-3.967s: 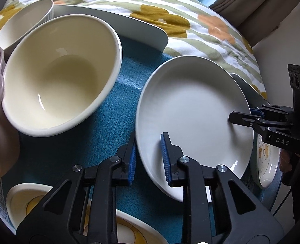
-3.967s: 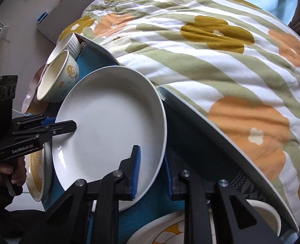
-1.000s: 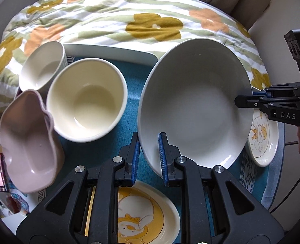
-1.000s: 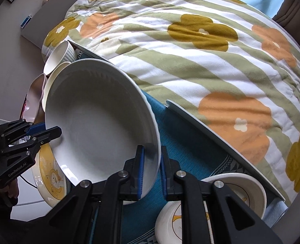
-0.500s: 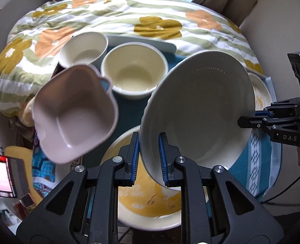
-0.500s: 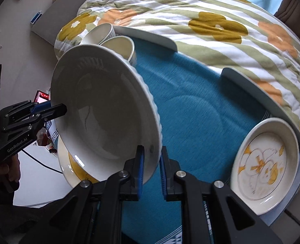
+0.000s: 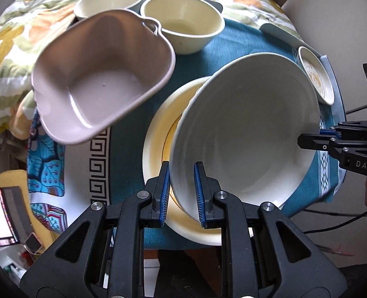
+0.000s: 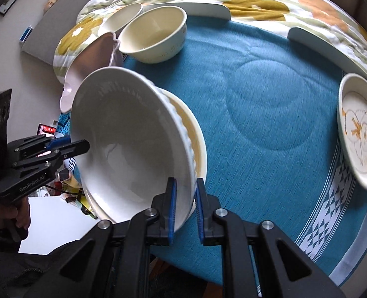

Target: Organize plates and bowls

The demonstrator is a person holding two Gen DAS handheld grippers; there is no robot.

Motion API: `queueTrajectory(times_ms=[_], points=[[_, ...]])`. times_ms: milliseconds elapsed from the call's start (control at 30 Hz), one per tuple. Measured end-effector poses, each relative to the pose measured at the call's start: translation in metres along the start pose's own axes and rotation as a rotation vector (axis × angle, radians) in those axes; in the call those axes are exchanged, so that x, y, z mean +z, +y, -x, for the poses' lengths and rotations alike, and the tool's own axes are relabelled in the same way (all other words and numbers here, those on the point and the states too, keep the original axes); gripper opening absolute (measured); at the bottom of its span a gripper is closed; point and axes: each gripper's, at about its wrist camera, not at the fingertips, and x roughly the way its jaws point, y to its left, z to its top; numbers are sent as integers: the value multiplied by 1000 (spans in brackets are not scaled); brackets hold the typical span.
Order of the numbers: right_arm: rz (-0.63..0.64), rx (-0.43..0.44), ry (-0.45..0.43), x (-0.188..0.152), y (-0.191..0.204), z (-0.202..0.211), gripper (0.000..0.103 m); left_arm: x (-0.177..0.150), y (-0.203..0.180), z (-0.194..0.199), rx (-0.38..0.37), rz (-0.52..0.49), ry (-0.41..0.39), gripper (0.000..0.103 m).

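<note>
Both grippers hold one large white deep plate point(image 7: 243, 134) by opposite rims; it also shows in the right wrist view point(image 8: 123, 144). My left gripper point(image 7: 182, 193) is shut on its near rim, my right gripper point(image 8: 184, 208) on the other rim. The plate is tilted and lifted just above a yellow-patterned plate point(image 7: 158, 134) at the table's near edge point(image 8: 198, 134). The right gripper appears at the right of the left wrist view point(image 7: 307, 142), the left gripper at the left of the right wrist view point(image 8: 79, 146).
A pink handled dish point(image 7: 101, 74) overhangs the table's left side. Two cream bowls point(image 7: 183, 24) point(image 7: 108, 0) stand behind it. A small cartoon plate point(image 8: 359, 129) sits at the right on the teal cloth point(image 8: 270, 99). A floral quilt point(image 8: 258, 2) lies beyond.
Both grippers have carried the white plate toward the table's near edge and lowered it over the yellow-patterned plate. The pink dish now looks closer in the left wrist view.
</note>
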Motion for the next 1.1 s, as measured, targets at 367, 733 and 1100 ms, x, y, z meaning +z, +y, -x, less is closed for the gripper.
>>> queueTrajectory(times_ms=[367, 733, 1100], points=[[5, -68, -49, -9, 10, 0, 13, -1, -4, -15, 16, -51, 13, 16], [33, -192, -101, -16, 19, -4, 13, 4, -21, -29, 109, -126, 13, 17], [-26, -198, -114, -25, 13, -8, 13, 1, -49, -38, 269, -259, -5, 17]])
